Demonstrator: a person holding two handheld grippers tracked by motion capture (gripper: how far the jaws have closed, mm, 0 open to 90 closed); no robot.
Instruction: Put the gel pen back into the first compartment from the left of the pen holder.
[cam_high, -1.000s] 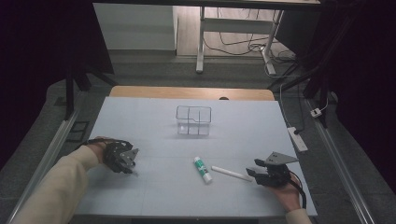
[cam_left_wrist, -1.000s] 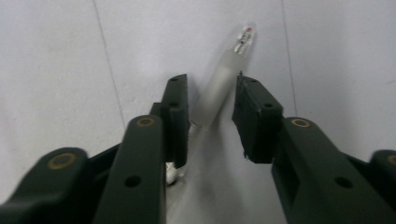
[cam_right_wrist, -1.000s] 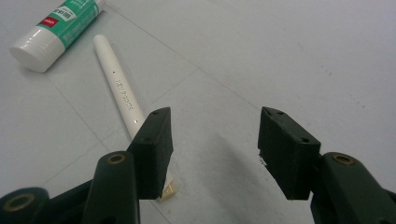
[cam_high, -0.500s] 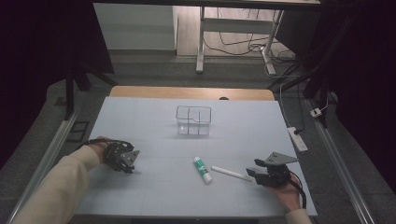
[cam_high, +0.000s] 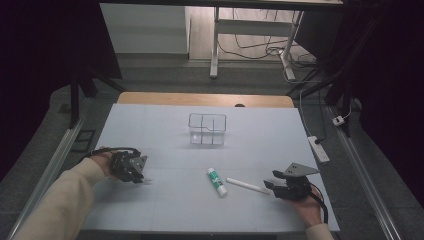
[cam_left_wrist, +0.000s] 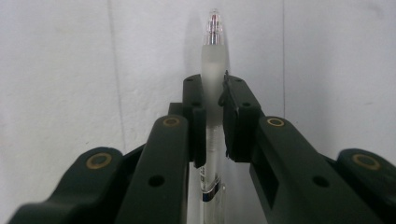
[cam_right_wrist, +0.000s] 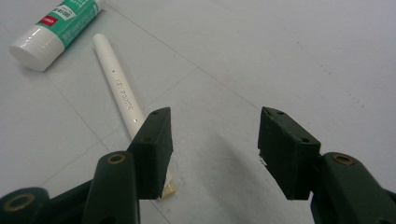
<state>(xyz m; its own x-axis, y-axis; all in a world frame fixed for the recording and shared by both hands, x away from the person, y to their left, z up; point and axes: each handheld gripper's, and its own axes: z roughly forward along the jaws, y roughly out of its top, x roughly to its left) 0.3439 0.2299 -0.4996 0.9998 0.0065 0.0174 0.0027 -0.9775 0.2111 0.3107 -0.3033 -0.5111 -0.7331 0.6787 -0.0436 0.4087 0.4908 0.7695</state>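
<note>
My left tongs (cam_left_wrist: 214, 112) have just been closing and now clamp a clear pen (cam_left_wrist: 212, 70), its long axis running along the jaws with the tip pointing straight out ahead, well left of the glue stick (cam_high: 216, 181) on the desk (cam_high: 150, 125). My right tongs (cam_right_wrist: 214, 140) gape open with nothing between them, just beside the white stick (cam_right_wrist: 119, 88) to the right of the glue stick. I judge the pick-up done, with lifting and placing left, perhaps in the clear divided box (cam_high: 207, 129) beyond the glue stick.

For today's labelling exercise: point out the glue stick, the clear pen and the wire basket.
glue stick (cam_high: 216, 181), high view, middle of its tube.
clear pen (cam_left_wrist: 213, 70), left gripper view, frosted grip section.
wire basket (cam_high: 207, 116), high view, far rim.
</note>
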